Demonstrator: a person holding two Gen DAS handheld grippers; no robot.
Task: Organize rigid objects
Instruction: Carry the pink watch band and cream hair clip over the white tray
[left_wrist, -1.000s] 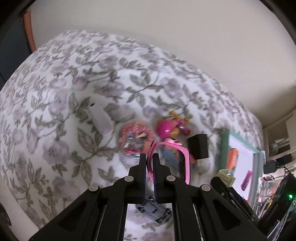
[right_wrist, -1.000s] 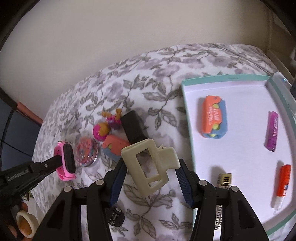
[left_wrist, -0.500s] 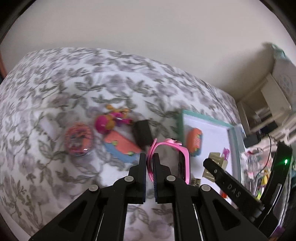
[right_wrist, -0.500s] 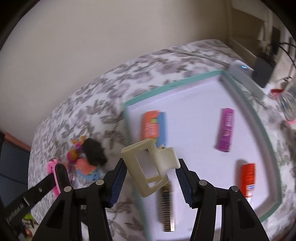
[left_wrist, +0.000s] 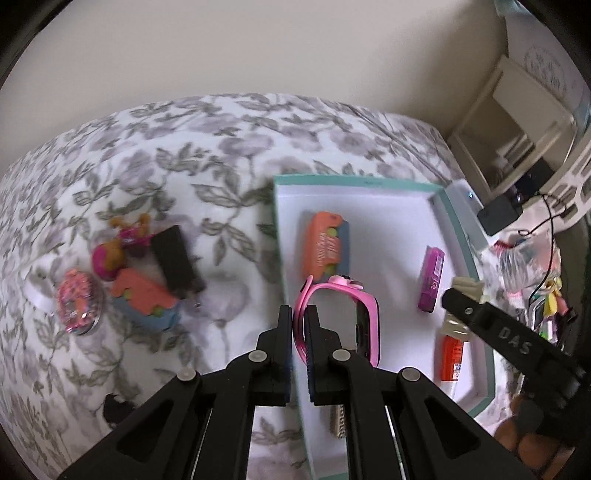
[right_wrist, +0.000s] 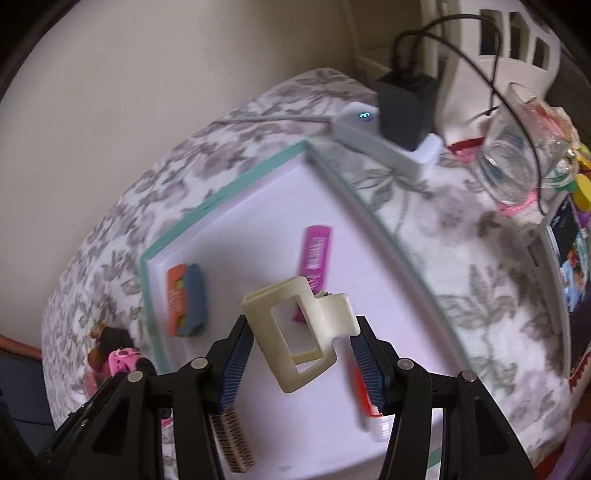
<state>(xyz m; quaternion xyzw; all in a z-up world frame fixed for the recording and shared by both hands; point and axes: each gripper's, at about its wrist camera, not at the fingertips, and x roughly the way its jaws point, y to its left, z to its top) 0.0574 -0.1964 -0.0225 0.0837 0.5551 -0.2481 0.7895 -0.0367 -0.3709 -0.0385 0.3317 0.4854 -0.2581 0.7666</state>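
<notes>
My left gripper (left_wrist: 299, 314) is shut on the strap of a pink watch (left_wrist: 343, 317), held above the near left edge of a white tray with a teal rim (left_wrist: 354, 181). My right gripper (right_wrist: 301, 339) is shut on a cream hair claw clip (right_wrist: 303, 332), hanging over the tray (right_wrist: 221, 195). In the tray lie an orange and blue case (left_wrist: 327, 247), a purple stick (left_wrist: 431, 278), a red tube (left_wrist: 451, 360) and a brown patterned bar (right_wrist: 232, 439). In the left wrist view the right gripper's arm with the clip (left_wrist: 465, 291) shows at the right.
On the floral cloth left of the tray lie a black block (left_wrist: 177, 262), an orange and blue case (left_wrist: 146, 299), a pink toy (left_wrist: 118, 247) and a round glitter disc (left_wrist: 77, 302). Right of the tray are a white power strip with a black plug (right_wrist: 402, 107) and a glass jar (right_wrist: 517, 162).
Both grippers have swung to the right with their loads, from over the cloth and loose toys to over the tray. The watch and the clip stayed gripped.
</notes>
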